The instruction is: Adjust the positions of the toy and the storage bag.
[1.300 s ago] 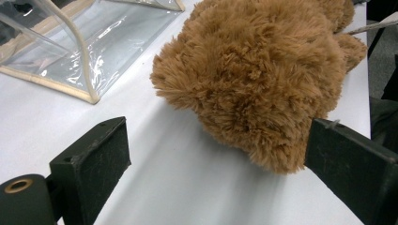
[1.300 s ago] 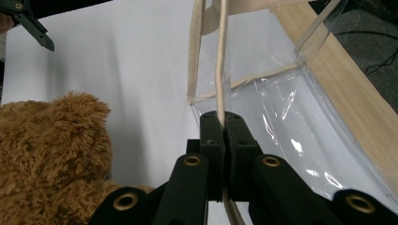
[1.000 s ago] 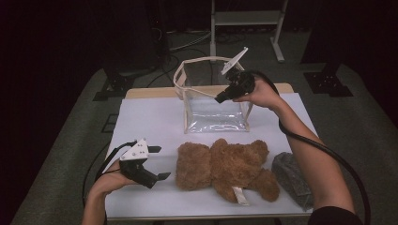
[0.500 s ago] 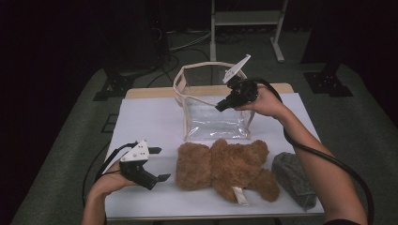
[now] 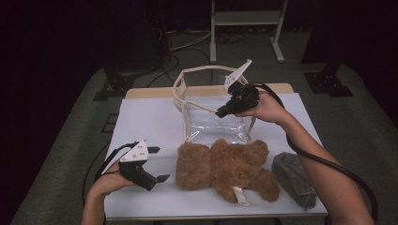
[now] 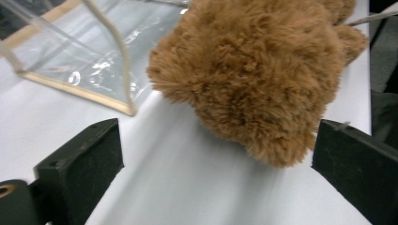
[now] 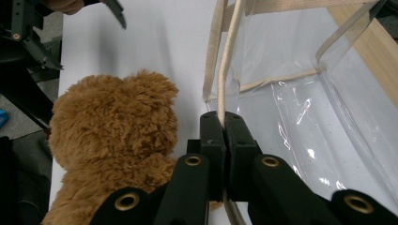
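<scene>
white cloth covers the table (image 5: 145, 122), dark floor around it. on it lies the brown teddy bear (image 5: 225, 166), just in front of the clear bag (image 5: 211, 124). right gripper (image 5: 220, 113), above the bear, is clamped tight on the bag's beige strap (image 7: 225, 70). left gripper (image 5: 159, 164), beside the bear's head, has just been opening; its jaws stand wide, nothing between them, the head just ahead.

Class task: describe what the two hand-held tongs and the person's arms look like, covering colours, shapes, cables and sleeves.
Both the left tongs and the right tongs have black bodies with blocky black jaws, each topped by a pale three-cornered plate. A black cable trails from each. The forearms are bare, with no sleeves visible.
</scene>
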A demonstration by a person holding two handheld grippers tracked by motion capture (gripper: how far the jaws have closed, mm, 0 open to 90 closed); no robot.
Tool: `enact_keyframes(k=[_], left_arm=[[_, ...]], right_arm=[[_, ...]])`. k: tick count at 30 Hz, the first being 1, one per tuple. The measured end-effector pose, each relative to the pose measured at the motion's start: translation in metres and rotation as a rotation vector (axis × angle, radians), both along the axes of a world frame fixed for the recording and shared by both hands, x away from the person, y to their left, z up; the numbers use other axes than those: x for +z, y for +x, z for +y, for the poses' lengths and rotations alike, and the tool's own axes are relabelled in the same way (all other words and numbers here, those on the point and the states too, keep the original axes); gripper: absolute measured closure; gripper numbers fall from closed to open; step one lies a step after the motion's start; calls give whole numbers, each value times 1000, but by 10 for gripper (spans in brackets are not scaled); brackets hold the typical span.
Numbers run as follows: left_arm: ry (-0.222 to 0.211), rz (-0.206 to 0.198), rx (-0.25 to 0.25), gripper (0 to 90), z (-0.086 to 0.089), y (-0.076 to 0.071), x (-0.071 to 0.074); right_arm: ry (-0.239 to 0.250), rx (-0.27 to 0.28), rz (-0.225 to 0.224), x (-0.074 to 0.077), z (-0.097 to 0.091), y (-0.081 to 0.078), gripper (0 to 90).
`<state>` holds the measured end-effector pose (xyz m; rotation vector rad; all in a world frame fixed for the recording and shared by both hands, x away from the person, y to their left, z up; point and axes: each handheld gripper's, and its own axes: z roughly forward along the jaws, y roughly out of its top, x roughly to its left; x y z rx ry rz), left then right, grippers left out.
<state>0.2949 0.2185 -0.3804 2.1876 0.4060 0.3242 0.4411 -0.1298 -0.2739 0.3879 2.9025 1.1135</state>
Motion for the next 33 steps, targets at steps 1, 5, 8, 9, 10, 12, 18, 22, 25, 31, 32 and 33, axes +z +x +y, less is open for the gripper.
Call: enact_keyframes(k=[1,5,8,9,10,12,18,22,25,31,32,33], left_arm=[[1,2,1,15,0,0,0],[3,6,-1,15,0,0,0],[2,3,-3,15,1,0,0],[0,3,-2,15,1,0,0],[1,2,-1,15,1,0,0],[-2,-1,-1,15,1,0,-1],[1,1,-7,15,1,0,-1],[7,3,-8,15,1,0,-1],[7,3,-7,15,1,0,-2],[8,4,-9,15,1,0,-2],[8,4,-9,15,1,0,-2],[6,3,-9,15,1,0,-2]], right_arm=[[1,2,3,0,1,-2,871],[0,15,5,1,3,-6,871],[0,24,6,1,5,-10,871],[-1,24,7,1,5,-11,871],[-1,28,6,1,6,-12,871],[-1,34,5,2,6,-13,871],[-2,44,7,2,6,-18,870],[3,49,10,1,5,-21,871],[5,50,7,1,5,-22,870],[15,28,3,-1,2,-23,866],[18,13,-9,0,1,-23,829],[24,9,-11,1,1,-23,798]])
